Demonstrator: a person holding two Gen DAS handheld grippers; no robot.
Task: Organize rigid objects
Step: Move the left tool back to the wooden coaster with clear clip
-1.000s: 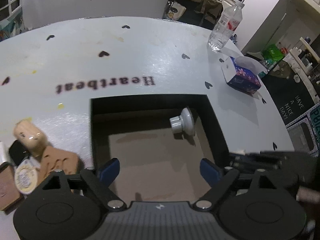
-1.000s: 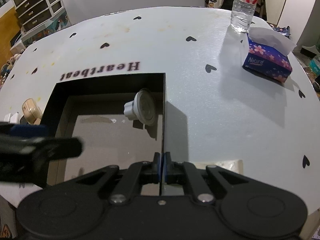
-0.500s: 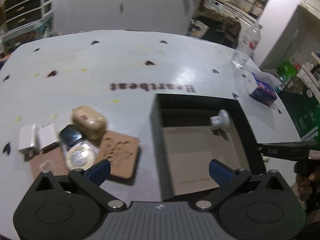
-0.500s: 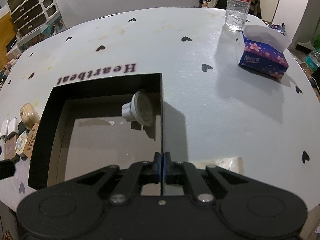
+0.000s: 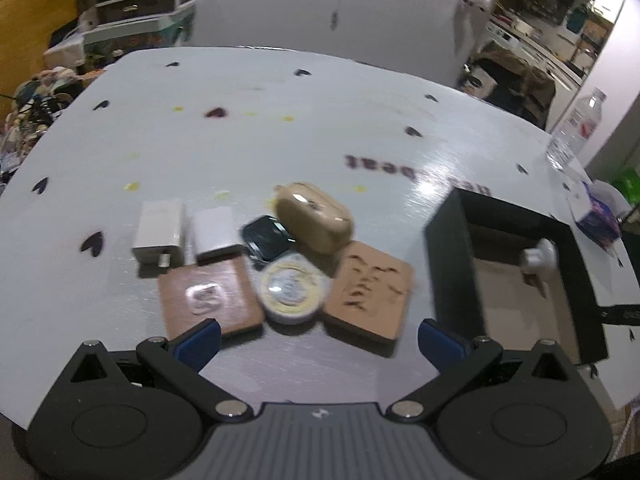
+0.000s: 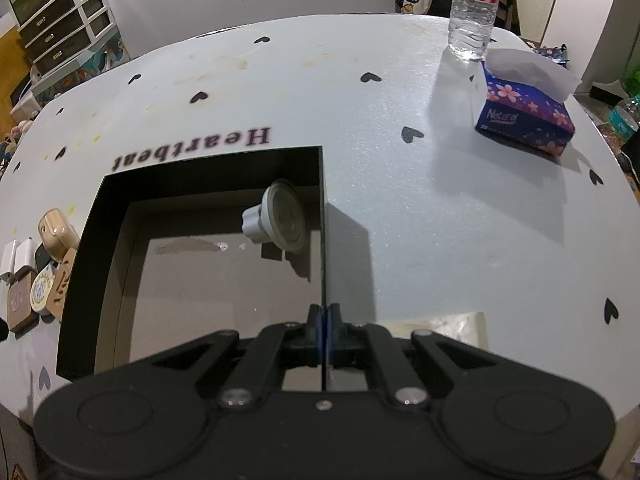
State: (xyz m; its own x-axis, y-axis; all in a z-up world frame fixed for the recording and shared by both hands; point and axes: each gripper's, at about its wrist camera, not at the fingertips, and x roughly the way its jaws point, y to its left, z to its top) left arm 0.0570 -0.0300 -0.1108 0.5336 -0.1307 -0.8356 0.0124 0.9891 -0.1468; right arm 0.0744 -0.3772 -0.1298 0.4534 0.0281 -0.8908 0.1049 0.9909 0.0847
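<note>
Clutter pile [image 5: 280, 264] now faces the wide-open left gripper [image 5: 319, 338], swung off the box [image 6: 92, 240]; right gripper [image 6: 323, 330] pinches its wall.

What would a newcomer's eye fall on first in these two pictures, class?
The black box sits at the table's near edge with one grey knob inside; the right gripper is pinched on its right wall. Left of the box, a tight cluster of small items, including a round tin, lies ahead of the open left gripper.

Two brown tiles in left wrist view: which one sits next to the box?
The lighter tile, right of the round tin. The darker tile lies left of the tin, below the white chargers.
</note>
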